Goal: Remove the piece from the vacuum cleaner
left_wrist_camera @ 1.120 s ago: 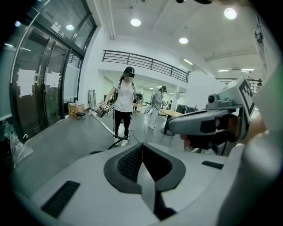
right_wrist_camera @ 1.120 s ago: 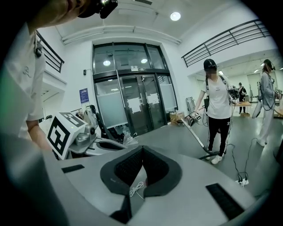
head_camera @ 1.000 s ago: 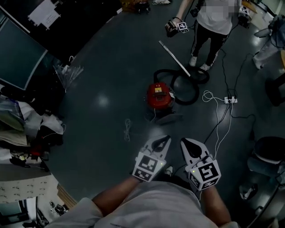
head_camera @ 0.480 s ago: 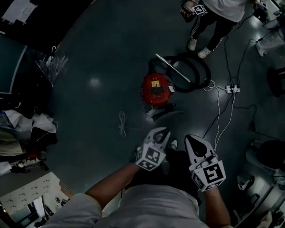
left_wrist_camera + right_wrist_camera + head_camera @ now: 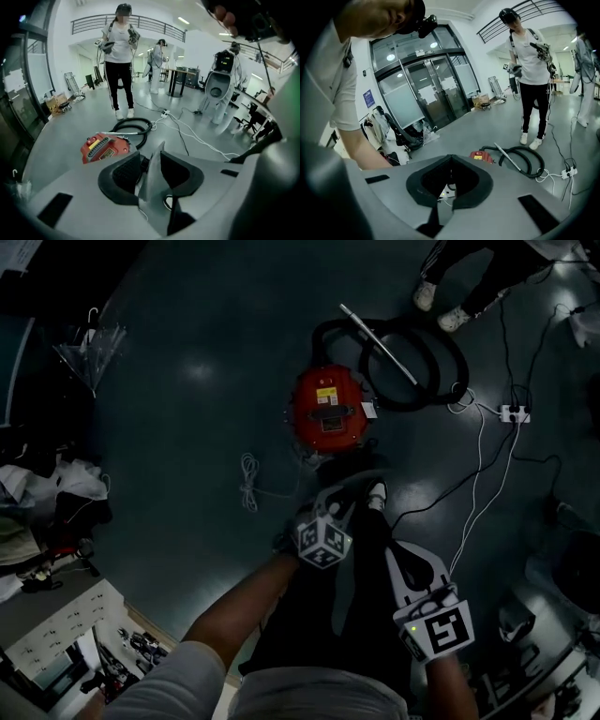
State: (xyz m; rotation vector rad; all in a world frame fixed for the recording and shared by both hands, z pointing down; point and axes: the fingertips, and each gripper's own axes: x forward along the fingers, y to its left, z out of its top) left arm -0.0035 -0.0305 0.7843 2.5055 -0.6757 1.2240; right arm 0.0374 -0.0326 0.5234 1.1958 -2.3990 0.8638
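The red vacuum cleaner (image 5: 328, 411) stands on the dark floor, with its black hose (image 5: 417, 367) coiled behind it and a metal wand (image 5: 380, 343) lying across the coil. My left gripper (image 5: 343, 495) reaches out just short of the vacuum's near side. Its jaws are opening, and nothing is between them. In the left gripper view the vacuum (image 5: 104, 146) lies left of and beyond the parted jaw tips of the left gripper (image 5: 157, 149). My right gripper (image 5: 394, 547) hangs lower and closer to me, shut and empty. In the right gripper view the right gripper (image 5: 450, 158) shows the vacuum (image 5: 480, 155) beyond its tips.
A white power strip (image 5: 511, 413) with trailing cables lies right of the hose. A coiled white cord (image 5: 248, 482) lies left of the vacuum. Another person's feet (image 5: 450, 306) stand behind the hose. Clothes and clutter (image 5: 66, 498) are heaped at the left.
The vacuum has come closer in the head view. My left gripper has moved forward toward it and its jaws have parted. My right gripper has dropped back, still shut.
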